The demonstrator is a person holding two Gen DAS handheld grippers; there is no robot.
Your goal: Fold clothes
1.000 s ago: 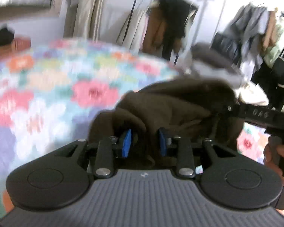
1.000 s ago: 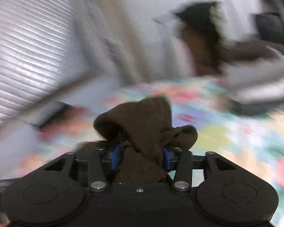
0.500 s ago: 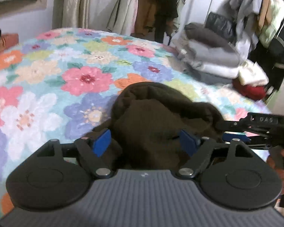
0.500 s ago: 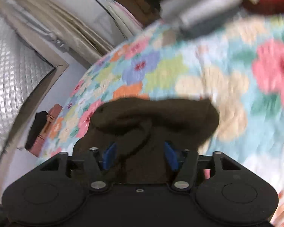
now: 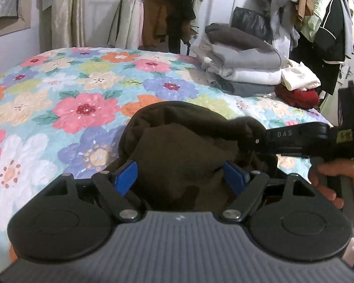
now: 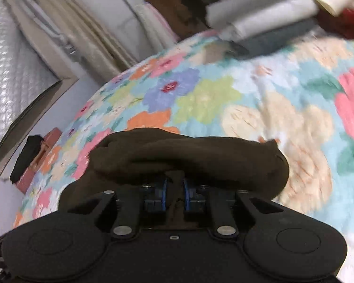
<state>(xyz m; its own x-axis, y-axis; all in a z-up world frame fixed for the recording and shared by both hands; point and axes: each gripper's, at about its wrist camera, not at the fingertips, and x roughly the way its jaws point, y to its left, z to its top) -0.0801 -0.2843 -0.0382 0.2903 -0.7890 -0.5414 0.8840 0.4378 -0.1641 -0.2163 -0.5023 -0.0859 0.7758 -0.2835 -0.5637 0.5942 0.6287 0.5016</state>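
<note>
A dark brown garment (image 5: 177, 127) lies bunched on the flowered bedspread (image 5: 59, 82). My left gripper (image 5: 180, 176) stands open just over its near edge, with the blue pads wide apart on either side of the cloth and not pressing it. In the left wrist view my right gripper (image 5: 254, 141) reaches in from the right, its tip buried in the garment's right side and a hand (image 5: 330, 176) on its handle. In the right wrist view the right gripper (image 6: 174, 195) is closing, its pads nearly together with a fold of the brown garment (image 6: 188, 151) pinched between them.
A stack of folded grey and white clothes (image 5: 243, 56) sits at the bed's far right corner, with a red garment (image 5: 297, 96) beside it. Hanging clothes crowd a rack (image 5: 318, 11) on the right and another rack (image 5: 167, 7) at the back wall.
My left jaws have let go of the brown cloth and spread wide. The right jaws have closed down on a fold. Both grippers sank toward the bed with the garment.
</note>
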